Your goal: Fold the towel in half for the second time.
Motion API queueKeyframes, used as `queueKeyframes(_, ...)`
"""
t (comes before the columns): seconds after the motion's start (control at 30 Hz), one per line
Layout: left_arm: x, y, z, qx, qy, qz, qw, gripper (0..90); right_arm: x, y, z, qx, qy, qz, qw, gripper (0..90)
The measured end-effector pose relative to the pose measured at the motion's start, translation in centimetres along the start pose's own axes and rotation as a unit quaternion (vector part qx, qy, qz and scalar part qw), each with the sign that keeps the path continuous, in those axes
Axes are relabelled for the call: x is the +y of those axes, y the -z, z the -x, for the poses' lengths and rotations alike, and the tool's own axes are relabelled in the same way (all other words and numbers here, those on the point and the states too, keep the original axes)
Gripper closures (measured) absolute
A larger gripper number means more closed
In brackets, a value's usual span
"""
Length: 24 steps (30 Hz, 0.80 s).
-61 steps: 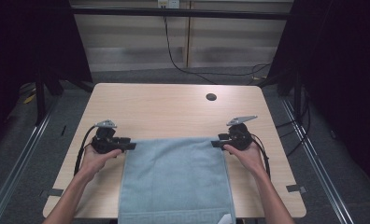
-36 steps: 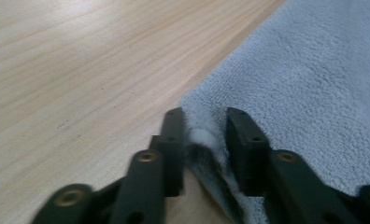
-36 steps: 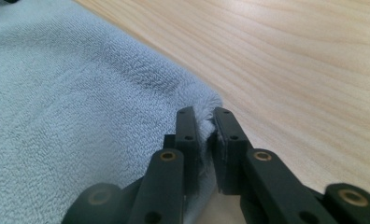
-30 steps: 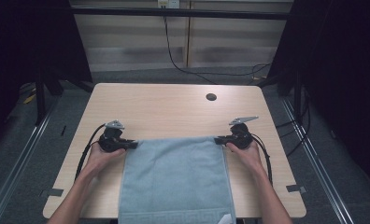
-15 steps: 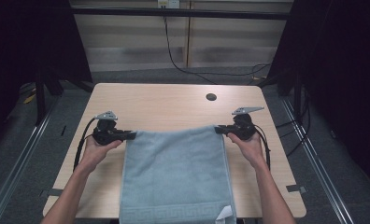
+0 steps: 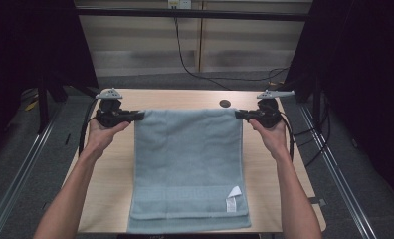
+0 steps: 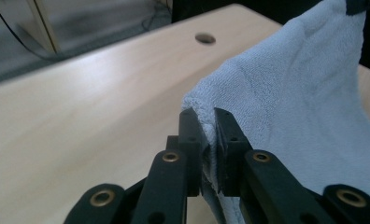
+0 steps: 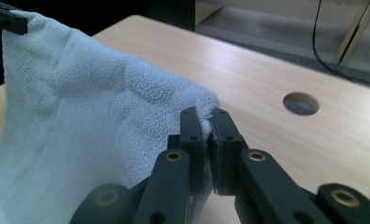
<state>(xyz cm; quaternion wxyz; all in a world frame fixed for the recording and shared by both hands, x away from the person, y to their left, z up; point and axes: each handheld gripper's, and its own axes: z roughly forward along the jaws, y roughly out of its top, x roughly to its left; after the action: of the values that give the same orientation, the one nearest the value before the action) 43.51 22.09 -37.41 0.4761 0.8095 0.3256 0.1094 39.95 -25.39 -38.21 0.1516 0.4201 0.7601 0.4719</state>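
The towel point(image 6: 187, 169) is a pale blue-grey rectangle with its long axis running from the person's edge of the table point(image 6: 105, 199) away toward the far edge. At the near end it lies doubled in a flat band on the wood, with a white label point(image 6: 232, 197) showing near its right corner. From there the cloth slopes up off the surface to its far short edge, which is stretched taut and level, crosswise to the person. The left gripper point(image 6: 135, 115) pinches the far left corner, and the left gripper view shows terry cloth squeezed between the narrow jaws point(image 7: 210, 140). The right gripper point(image 6: 240, 114) grips the far right corner the same way point(image 8: 206, 135). As I judge it, grasping is done and the lift is partly made. What remains looks like carrying that raised edge over to fold or spread the towel. Beyond it lies bare wood with a small round hole point(image 6: 225, 103).
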Motion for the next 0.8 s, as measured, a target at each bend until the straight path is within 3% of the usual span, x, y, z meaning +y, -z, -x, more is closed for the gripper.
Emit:
queueKeyframes(0.07,0.6,0.3,0.2,0.005,-0.007,0.009,0.9999,83.2,0.6,0.5,0.0,-0.002,0.003,0.007,1.0000,85.6)
queueKeyframes(0.17,0.2,0.4,0.8,-0.001,-0.016,0.009,0.9998,83.1,0.8,1.1,-0.3,0.005,0.002,0.017,0.9998,85.6)
queueKeyframes(0.23,-0.7,0.3,1.1,-0.002,-0.021,0.003,0.9998,83.1,0.4,1.3,-0.6,0.011,0.005,0.016,0.9998,85.6)
queueKeyframes(0.37,-2.0,0.6,1.2,-0.006,-0.012,-0.001,0.9999,82.9,-1.2,1.4,-1.3,0.027,0.010,0.007,0.9996,85.5)
queueKeyframes(0.5,-2.7,1.3,1.8,-0.013,-0.010,0.008,0.9998,83.0,-2.2,2.0,-1.8,0.035,0.016,-0.005,0.9993,85.6)
queueKeyframes(0.67,-3.6,2.7,3.4,-0.011,-0.021,0.010,0.9997,82.8,-2.9,3.3,-2.8,0.041,0.025,0.002,0.9989,85.5)
queueKeyframes(0.8,-5.1,3.5,4.9,-0.023,-0.030,0.008,0.9993,82.9,-4.4,4.4,-4.4,0.049,0.033,-0.001,0.9982,85.4)
